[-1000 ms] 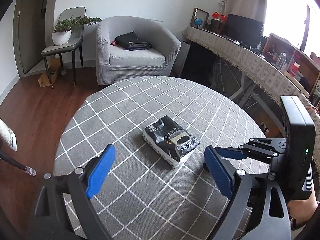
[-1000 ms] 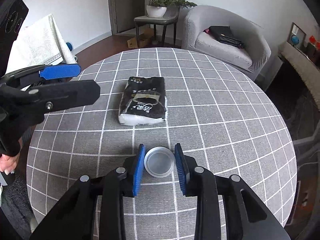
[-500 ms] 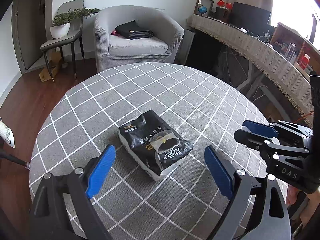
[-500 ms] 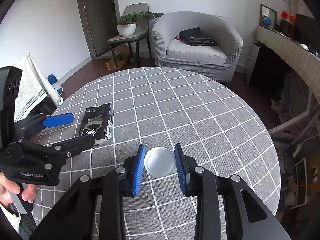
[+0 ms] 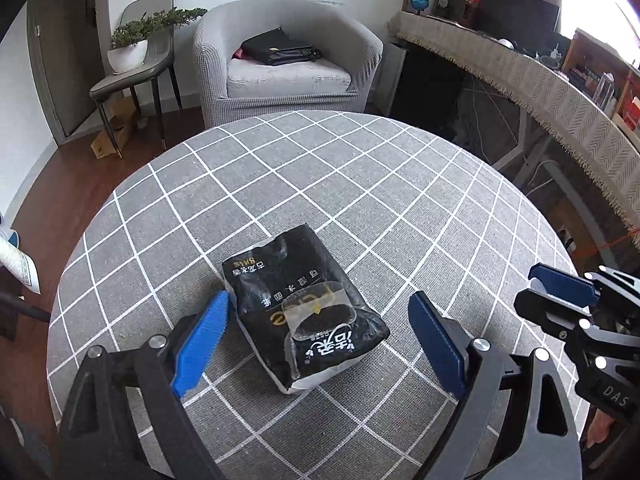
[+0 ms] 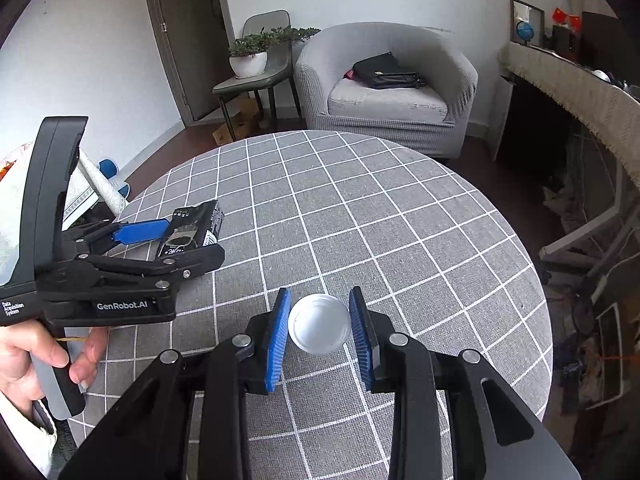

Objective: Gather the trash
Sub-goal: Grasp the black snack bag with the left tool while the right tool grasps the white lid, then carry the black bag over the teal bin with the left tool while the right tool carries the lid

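Observation:
A black crumpled tissue packet (image 5: 306, 308) lies on the round table with its grey checked cloth (image 5: 360, 184). My left gripper (image 5: 318, 338) is open wide, its blue pads standing either side of the packet without touching it. From the right wrist view the same packet (image 6: 192, 228) lies at the table's left edge, partly hidden behind the left gripper (image 6: 160, 242). My right gripper (image 6: 319, 336) is shut on a white round plastic lid (image 6: 319, 324), held above the cloth. It also shows in the left wrist view as the right gripper (image 5: 560, 292) at the right edge.
A grey armchair (image 5: 280, 64) with a black bag stands beyond the table. Left of it, a chair carries a potted plant (image 5: 132, 44). A long desk with a fringed cloth (image 5: 540, 80) runs along the right. A hand (image 6: 32, 356) grips the left tool's handle.
The left gripper has come forward and down over the packet, which now lies between its pads. The right gripper has swung right with the lid, away from the packet.

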The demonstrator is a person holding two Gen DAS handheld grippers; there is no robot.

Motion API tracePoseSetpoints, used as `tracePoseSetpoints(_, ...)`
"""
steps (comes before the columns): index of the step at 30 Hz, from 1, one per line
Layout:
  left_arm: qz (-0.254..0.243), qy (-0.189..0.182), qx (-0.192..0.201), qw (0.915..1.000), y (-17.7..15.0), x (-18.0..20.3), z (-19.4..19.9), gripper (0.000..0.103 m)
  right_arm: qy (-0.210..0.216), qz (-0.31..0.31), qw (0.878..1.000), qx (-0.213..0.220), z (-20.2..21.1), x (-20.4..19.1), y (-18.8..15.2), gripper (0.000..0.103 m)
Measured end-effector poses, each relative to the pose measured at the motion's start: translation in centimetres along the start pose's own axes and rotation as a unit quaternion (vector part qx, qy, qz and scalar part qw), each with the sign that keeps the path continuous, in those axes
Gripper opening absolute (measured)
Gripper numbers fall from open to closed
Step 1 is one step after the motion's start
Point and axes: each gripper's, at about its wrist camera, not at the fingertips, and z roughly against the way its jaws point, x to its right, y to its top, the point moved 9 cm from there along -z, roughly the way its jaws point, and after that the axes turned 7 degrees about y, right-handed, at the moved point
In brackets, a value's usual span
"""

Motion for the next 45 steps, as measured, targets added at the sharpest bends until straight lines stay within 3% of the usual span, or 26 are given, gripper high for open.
tracePoseSetpoints(4, -0.022, 0.007, 0.003, 0.9997, -0.1, 1.1, -0.4, 0.084, 0.001, -0.004, 1.000, 0.003, 0.3, 0.4, -0.2, 0.030)
tracePoseSetpoints(7, -0.024, 0.023, 0.004, 0.9995, -0.2, 0.9, -0.6, 0.073, 0.000, -0.003, 1.000, 0.000, 0.2, 0.4, -0.3, 0.030)
tracePoseSetpoints(8, -0.020, 0.019, 0.007, 0.9996, -0.2, 0.8, -0.5, 0.067, 0.000, -0.003, 1.000, -0.002, 0.1, 0.4, -0.4, 0.030)
tracePoseSetpoints(14, -0.001, -0.007, 0.014, 0.9999, -0.4, 0.0, 0.2, 0.059, 0.001, -0.004, 1.000, -0.003, -0.2, -0.3, -0.2, 0.030)
tracePoseSetpoints(31, -0.010, -0.028, 0.032, 0.9991, -3.5, -1.9, 4.4, 0.058, 0.002, -0.015, 1.000, 0.006, -0.3, -3.6, -0.7, 0.030)
tracePoseSetpoints(45, -0.010, -0.031, 0.059, 0.9978, -7.9, -7.1, 10.2, 0.058, 0.028, -0.011, 0.999, 0.019, 0.2, -11.1, -2.8, 0.030)
